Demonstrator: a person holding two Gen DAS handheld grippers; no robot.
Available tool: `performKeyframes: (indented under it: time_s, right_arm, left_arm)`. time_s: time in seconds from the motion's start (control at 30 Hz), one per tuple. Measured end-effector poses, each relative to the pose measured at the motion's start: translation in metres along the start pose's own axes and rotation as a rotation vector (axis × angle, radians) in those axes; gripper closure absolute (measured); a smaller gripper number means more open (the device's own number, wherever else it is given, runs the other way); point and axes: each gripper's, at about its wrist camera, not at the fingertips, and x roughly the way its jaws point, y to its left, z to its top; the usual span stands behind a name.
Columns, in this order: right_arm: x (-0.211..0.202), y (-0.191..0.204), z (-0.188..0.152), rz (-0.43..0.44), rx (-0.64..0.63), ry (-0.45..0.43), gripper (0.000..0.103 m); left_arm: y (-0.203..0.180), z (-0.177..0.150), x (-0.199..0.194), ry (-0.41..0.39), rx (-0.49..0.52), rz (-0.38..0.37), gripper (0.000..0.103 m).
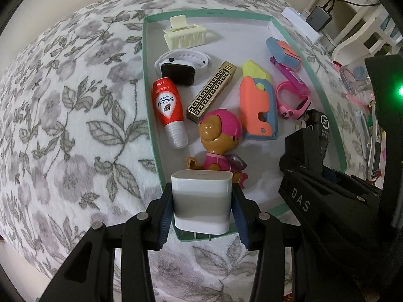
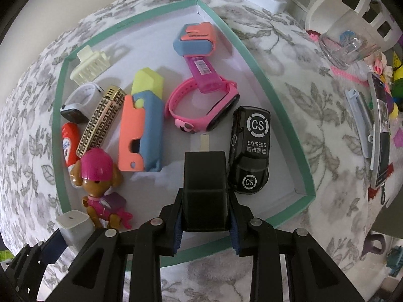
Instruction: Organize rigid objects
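Jaws of the right gripper point(image 2: 206, 222) clamp a black charger point(image 2: 204, 188), prongs forward over the tray point(image 2: 284, 115) beside the toy car point(image 2: 249, 151); left gripper point(image 1: 201, 216) grips a white charger point(image 1: 201, 201) at the tray's near corner.

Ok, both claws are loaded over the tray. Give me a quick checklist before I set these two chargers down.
1. Left claw clamped on the white charger: ok, a pad on each side.
2. Right claw clamped on the black charger: ok.
3. Both loads over the teal tray: ok.
4. Clear floor under the black charger: not ok, the toy car sits right beside it.
5. Clear floor under the white charger: cannot tell, the pup figure is close behind it.
6. Claws apart from each other: ok, the right one stands off to the side in the left wrist view.
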Motion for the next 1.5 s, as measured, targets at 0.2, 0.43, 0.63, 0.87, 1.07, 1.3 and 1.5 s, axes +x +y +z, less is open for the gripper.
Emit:
performKeyframes:
  time_s: [0.2, 0.43, 0.63, 0.87, 1.07, 1.3, 1.5]
  right_arm:
    - [-0.006, -0.003, 0.003, 0.007, 0.007, -0.010, 0.069]
    - [-0.029, -0.001, 0.009, -0.007, 0.009, -0.070, 0.044]
    - [-0.058, 0.001, 0.012, 0.026, 0.039, -0.176, 0.044]
    - [-0.072, -0.002, 0.015, 0.051, 0.062, -0.251, 0.041]
    - [-0.063, 0.010, 0.013, 0.037, 0.011, -0.221, 0.033]
    - [-0.060, 0.029, 0.009, 0.018, -0.077, -0.241, 0.010]
    - [-0.060, 0.036, 0.007, -0.001, -0.106, -0.250, 0.000]
  left_arm:
    - [0.001, -0.002, -0.005, -0.009, 0.005, -0.008, 0.054]
    - [0.003, -0.001, -0.017, -0.037, -0.007, -0.035, 0.047]
    - [0.013, 0.006, -0.036, -0.087, -0.039, -0.068, 0.031]
    - [0.045, 0.010, -0.049, -0.155, -0.150, 0.049, 0.030]
    - [0.080, 0.010, -0.045, -0.161, -0.253, 0.126, 0.011]
    - [0.103, 0.007, -0.043, -0.156, -0.334, 0.154, 0.005]
    - [0.118, 0.002, -0.053, -0.200, -0.383, 0.163, 0.002]
